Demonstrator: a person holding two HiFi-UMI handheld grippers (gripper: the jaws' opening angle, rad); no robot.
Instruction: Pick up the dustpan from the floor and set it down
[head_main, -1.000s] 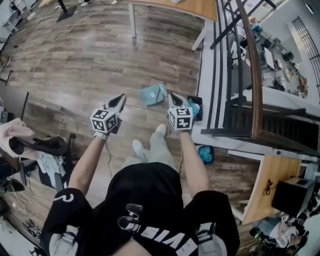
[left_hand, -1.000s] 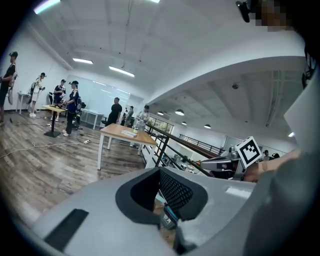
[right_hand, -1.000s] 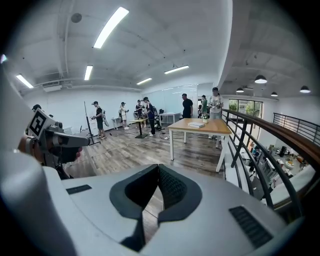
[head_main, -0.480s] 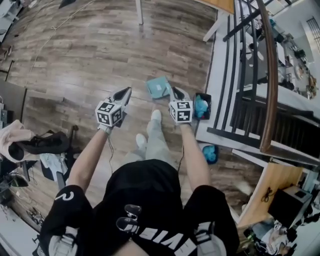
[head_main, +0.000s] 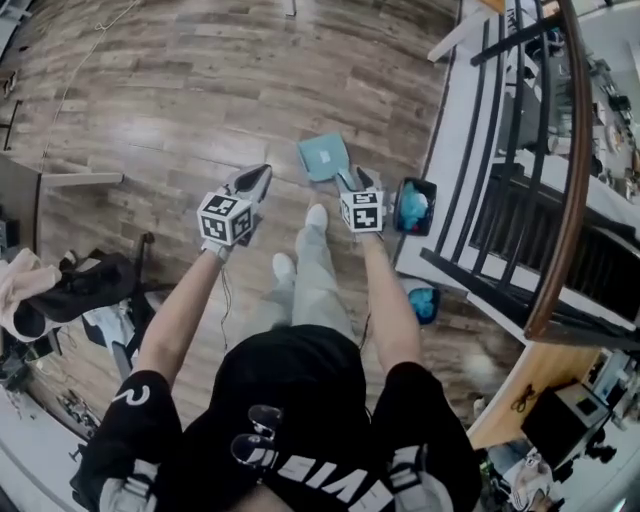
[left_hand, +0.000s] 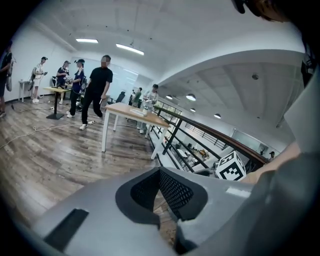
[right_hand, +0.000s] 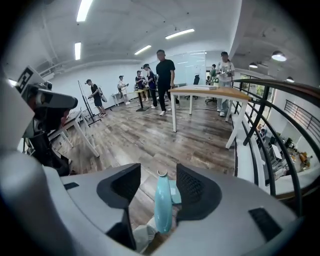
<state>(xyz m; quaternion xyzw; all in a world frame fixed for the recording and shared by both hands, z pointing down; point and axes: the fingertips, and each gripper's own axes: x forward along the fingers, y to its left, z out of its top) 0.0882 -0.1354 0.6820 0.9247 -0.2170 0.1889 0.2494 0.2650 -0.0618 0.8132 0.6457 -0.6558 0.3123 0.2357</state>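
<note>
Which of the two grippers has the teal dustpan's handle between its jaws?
The right gripper: its jaws are opening with the dustpan handle between them. The left gripper is shut and empty.

free: wood floor (head_main: 170, 110) left, ahead | blocked right: bin (head_main: 432, 205), railing (head_main: 580, 130)

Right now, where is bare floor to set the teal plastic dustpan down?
Free: the brown wooden floor beyond and left of the teal plastic dustpan. Crowded: black bin and black railing at its right, dark clutter far left.
</note>
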